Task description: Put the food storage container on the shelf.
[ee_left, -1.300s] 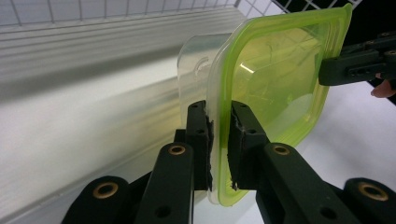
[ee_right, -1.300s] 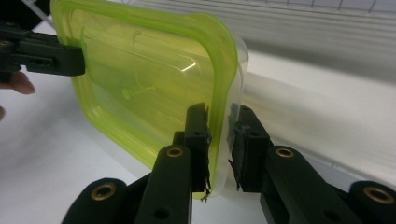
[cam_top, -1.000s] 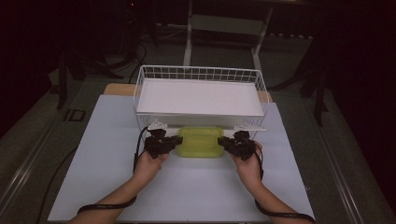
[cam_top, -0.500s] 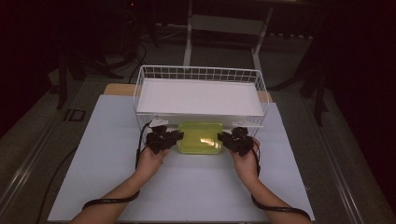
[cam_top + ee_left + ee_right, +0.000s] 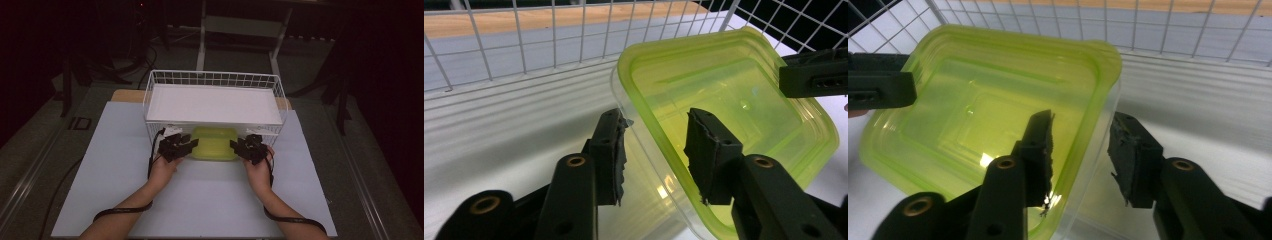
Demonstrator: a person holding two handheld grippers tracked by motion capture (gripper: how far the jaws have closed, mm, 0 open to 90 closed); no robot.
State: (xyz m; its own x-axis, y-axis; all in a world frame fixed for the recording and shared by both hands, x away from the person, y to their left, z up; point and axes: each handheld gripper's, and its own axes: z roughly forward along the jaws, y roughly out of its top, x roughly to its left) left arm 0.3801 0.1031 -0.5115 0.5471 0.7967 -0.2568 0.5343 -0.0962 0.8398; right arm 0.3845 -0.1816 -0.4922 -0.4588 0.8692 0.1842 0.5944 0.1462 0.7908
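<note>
Here the green container [image 5: 215,143] sits crosswise between the left gripper [image 5: 186,146] and right gripper [image 5: 239,145], whose jaws have just been opening, each straddling an end rim loosely.

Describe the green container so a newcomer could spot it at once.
Start at the white wire basket standing at the far side of the white table. Under its white shelf, at the near edge, sits the container, between the left gripper and the right gripper. It is a translucent lime-green tub with rounded corners, the one coloured thing among white and black.
</note>
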